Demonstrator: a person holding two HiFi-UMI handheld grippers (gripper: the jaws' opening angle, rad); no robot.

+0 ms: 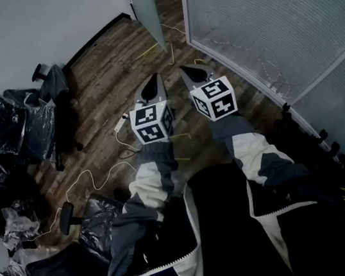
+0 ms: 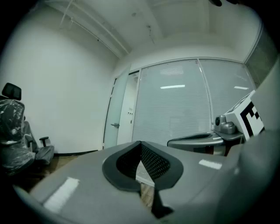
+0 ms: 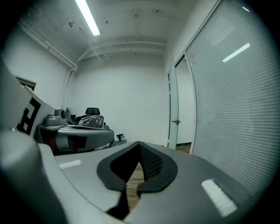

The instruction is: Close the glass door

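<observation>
The glass door (image 1: pixel 142 9) stands ajar at the far end of the room, seen edge-on, well ahead of both grippers. It shows with its metal handle (image 2: pixel 115 125) in the left gripper view, and as a narrow pane (image 3: pixel 173 109) in the right gripper view. My left gripper (image 1: pixel 155 78) and right gripper (image 1: pixel 183 71) are held side by side above the wood floor, pointing toward the door. Each has its jaws together at the tips, with nothing between them: left gripper (image 2: pixel 140 143), right gripper (image 3: pixel 139 143).
A frosted glass partition with blinds (image 1: pixel 270 14) runs along the right. Plastic-wrapped office chairs (image 1: pixel 15 126) crowd the left wall, and another chair (image 1: pixel 79 246) sits near my legs. Loose cables (image 1: pixel 88 177) lie on the wood floor.
</observation>
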